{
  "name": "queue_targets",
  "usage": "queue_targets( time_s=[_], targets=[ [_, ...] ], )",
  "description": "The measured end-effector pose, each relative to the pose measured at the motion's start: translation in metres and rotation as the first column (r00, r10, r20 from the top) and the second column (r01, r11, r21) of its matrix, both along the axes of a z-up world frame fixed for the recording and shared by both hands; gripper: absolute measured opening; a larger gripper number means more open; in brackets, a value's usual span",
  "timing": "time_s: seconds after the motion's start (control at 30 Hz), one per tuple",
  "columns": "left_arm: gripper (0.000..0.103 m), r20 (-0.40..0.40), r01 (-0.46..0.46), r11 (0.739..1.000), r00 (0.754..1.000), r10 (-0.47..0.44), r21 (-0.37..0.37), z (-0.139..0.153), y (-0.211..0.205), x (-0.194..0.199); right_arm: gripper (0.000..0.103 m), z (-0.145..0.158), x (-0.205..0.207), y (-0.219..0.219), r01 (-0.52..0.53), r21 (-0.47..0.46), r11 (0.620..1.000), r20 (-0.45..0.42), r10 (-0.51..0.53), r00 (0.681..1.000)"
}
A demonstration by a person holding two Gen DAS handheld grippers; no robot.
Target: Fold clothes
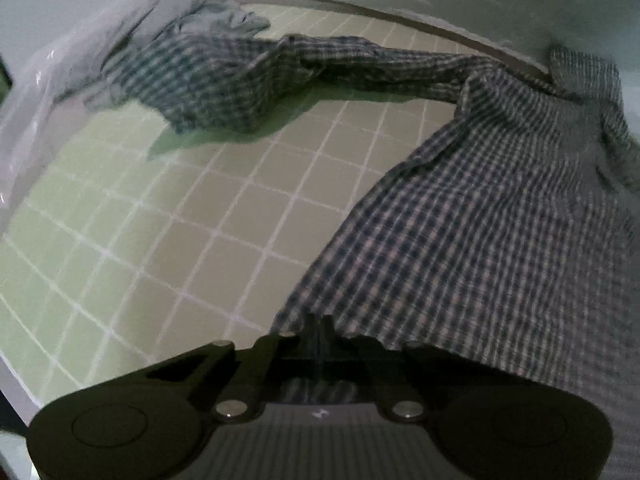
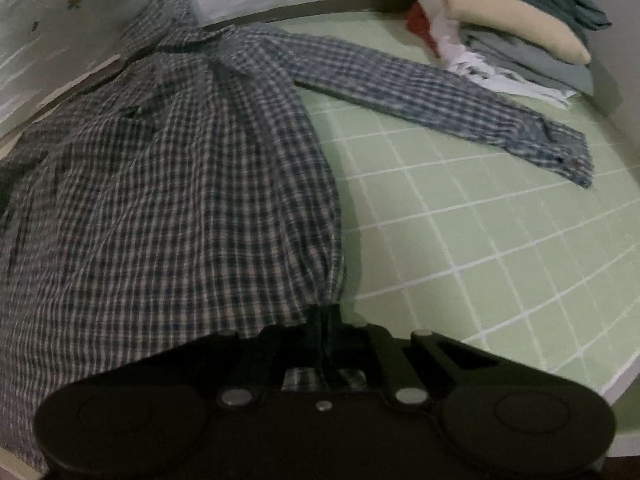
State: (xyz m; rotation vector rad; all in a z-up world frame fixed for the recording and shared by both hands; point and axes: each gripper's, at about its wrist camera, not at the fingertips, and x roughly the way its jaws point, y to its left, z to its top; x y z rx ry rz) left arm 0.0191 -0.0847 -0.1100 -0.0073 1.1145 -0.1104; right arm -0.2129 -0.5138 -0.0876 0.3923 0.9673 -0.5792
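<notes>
Left wrist view: the left hand-held gripper (image 1: 318, 326) is pinched on the hem of the shirt (image 1: 480, 208), which lies spread on the green table (image 1: 200, 220). The right hand-held gripper (image 2: 324, 316) pinches the other hem corner. The cloth looks light, limp and prone to sag, so corners and seams seem the best holds. Only this view shows the sleeve toward 11 o'clock; only the right shows the clothes pile (image 2: 520, 48) at 1 o'clock.

Shirt (image 2: 168, 184): spread on the gridded mat (image 2: 460, 240), collar toward the wall (image 2: 40, 40).
Right sleeve (image 2: 432, 100): flat on the mat, reaching toward the folded clothes pile (image 2: 520, 40).
Left sleeve (image 1: 280, 76): stretched toward the plastic bag (image 1: 48, 80).
Hem corners: pinched by left gripper (image 1: 318, 328) and right gripper (image 2: 324, 320).
</notes>
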Motion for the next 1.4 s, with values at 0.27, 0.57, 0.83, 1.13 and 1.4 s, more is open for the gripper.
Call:
queue_targets(
  time_s=[0.27, 0.57, 0.83, 1.13, 1.4],
  targets=[
    [0.000, -0.030, -0.096, 0.994, 0.995, 0.094, -0.057, 0.008, 0.014, -0.050, 0.002, 0.002, -0.019, -0.014, 0.023, -0.005, 1.000, -0.009, -0.023, 1.000],
    [0.020, 0.013, -0.117, 0.987, 0.993, 0.120, -0.114, 0.018, -0.005, -0.059, 0.003, 0.007, -0.018, -0.033, 0.015, -0.051, 0.999, -0.028, -0.016, 0.999],
    [0.018, -0.013, -0.071, 0.994, 0.997, 0.070, -0.080, 0.010, -0.034, -0.060, 0.003, 0.006, -0.022, -0.028, -0.016, -0.049, 0.999, -0.036, 0.015, 0.999],
    [0.000, -0.006, -0.067, 0.995, 0.998, 0.067, -0.071, 0.006, -0.028, -0.076, 0.004, 0.010, -0.013, -0.017, -0.032, -0.094, 0.995, -0.074, 0.025, 0.997],
    [0.050, 0.101, -0.100, 0.990, 0.989, 0.110, -0.095, 0.036, 0.019, -0.048, 0.061, 0.032, 0.018, 0.026, -0.010, -0.222, 0.975, -0.060, -0.004, 0.998]
  ],
)
